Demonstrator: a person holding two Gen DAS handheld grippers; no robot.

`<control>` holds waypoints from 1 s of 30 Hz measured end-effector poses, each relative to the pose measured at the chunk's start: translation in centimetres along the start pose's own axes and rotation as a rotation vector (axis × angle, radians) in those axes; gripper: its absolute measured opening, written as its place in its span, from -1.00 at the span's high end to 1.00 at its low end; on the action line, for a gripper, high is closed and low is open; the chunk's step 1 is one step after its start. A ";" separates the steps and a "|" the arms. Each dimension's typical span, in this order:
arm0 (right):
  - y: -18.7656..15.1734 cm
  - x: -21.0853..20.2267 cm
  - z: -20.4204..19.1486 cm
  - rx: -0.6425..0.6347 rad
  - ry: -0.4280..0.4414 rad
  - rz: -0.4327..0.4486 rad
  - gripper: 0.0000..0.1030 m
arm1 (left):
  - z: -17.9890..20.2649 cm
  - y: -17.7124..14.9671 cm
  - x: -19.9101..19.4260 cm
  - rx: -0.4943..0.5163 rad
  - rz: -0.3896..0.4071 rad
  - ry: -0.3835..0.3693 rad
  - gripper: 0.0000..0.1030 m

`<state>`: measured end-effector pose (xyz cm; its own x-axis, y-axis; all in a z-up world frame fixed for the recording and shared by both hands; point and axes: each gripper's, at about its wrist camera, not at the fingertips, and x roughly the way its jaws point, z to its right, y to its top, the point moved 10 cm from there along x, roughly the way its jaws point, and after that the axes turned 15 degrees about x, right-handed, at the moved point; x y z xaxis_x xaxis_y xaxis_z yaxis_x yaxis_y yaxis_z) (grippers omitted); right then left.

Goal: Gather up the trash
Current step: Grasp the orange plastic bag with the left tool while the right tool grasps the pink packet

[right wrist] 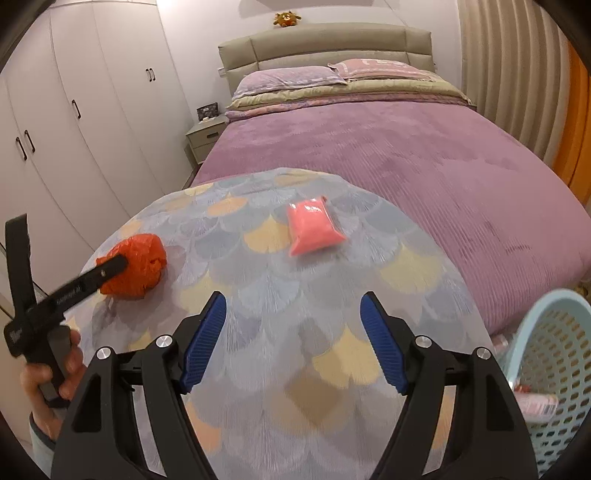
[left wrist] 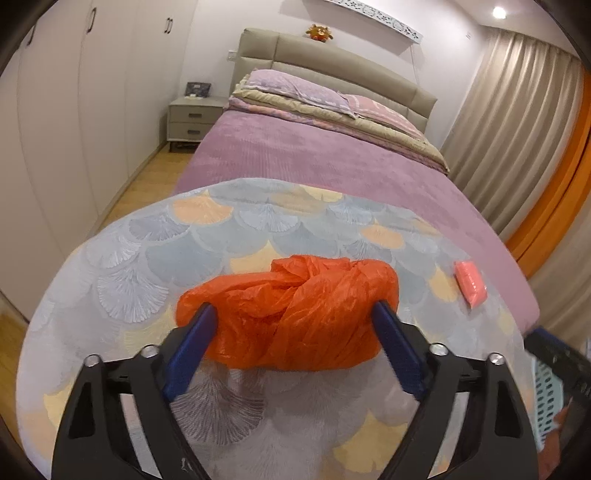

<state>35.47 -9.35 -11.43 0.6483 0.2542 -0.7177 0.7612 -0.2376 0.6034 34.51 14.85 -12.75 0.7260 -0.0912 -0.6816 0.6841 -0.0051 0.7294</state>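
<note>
The left gripper [left wrist: 293,317] has its blue ribbed pads on either side of a crumpled orange plastic bag [left wrist: 291,314] that lies on a round patterned cloth of grey-blue and yellow fan shapes [left wrist: 147,258]. Both pads lie right against the bag's ends, but whether they press on it or only flank it cannot be told. In the right wrist view a bare hand [right wrist: 48,373] grips that tool's black handle at the lower left, and one black finger crosses in front of the bag, hiding part of it.

The right gripper [right wrist: 293,321] hangs released over the same cloth, its pads spread apart with nothing between them. Ahead of it, well apart from the orange bag, a small pink plastic-wrapped packet [right wrist: 314,227] lies flat on the cloth near its far edge, with nothing in the way.

At the lower right a pale blue perforated plastic basket [right wrist: 546,332] is cut off by the frame; something pink and cylindrical lies inside, blurred and hard to make out.

Beyond the cloth stretches a bed under a purple ribbed blanket [right wrist: 388,155], with folded bedding and pillows [right wrist: 295,77] at a beige padded headboard [right wrist: 325,46]. A small orange plush toy [right wrist: 286,18] sits on top of it. White wardrobe doors [right wrist: 92,92] line the left wall, a grey nightstand [left wrist: 194,118] stands beside the bed, and beige curtains [left wrist: 509,110] hang on the right.
</note>
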 end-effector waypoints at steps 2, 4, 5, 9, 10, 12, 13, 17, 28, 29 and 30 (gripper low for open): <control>0.5 1.0 0.0 0.003 -0.005 0.001 -0.42 | 0.1 0.0 0.0 0.011 0.009 -0.005 -0.34; 1.3 2.3 0.0 0.001 -0.021 0.006 -0.42 | 0.4 -0.2 0.0 0.009 0.013 -0.027 -0.21; 1.6 2.8 0.0 0.002 -0.024 0.006 -0.43 | 0.6 -0.3 0.0 0.016 0.019 -0.028 -0.12; 2.8 4.9 0.1 0.007 -0.038 0.001 -0.43 | 1.2 -0.2 -0.6 0.029 0.050 -0.025 0.11; 3.1 5.6 0.2 0.009 -0.045 -0.002 -0.43 | 1.2 -0.3 -0.6 0.021 0.054 -0.032 0.12; 3.4 6.4 0.4 0.013 -0.053 -0.008 -0.43 | 1.3 -0.2 -0.6 0.015 0.060 -0.028 0.15; 3.5 7.0 0.5 0.020 -0.053 -0.016 -0.43 | 1.2 -0.1 -0.6 0.016 0.063 -0.023 0.15; 3.7 8.4 0.9 0.033 -0.082 -0.033 -0.42 | 1.3 0.0 -0.6 0.014 0.068 -0.020 0.16; 4.4 9.7 0.4 -0.018 -0.104 -0.029 -0.06 | 1.5 0.1 -0.5 0.021 0.066 -0.013 0.16; 4.3 9.7 0.4 -0.025 -0.106 -0.026 0.03 | 1.5 0.1 -0.5 0.021 0.066 -0.013 0.16; 4.3 9.7 0.2 -0.031 -0.110 -0.023 0.06 | 1.5 0.1 -0.5 0.021 0.066 -0.013 0.16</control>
<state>44.98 -8.13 -15.91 0.6258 0.1544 -0.7646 0.7774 -0.2030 0.5953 34.13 13.39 -12.21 0.7683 -0.1053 -0.6314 0.6332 -0.0194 0.7737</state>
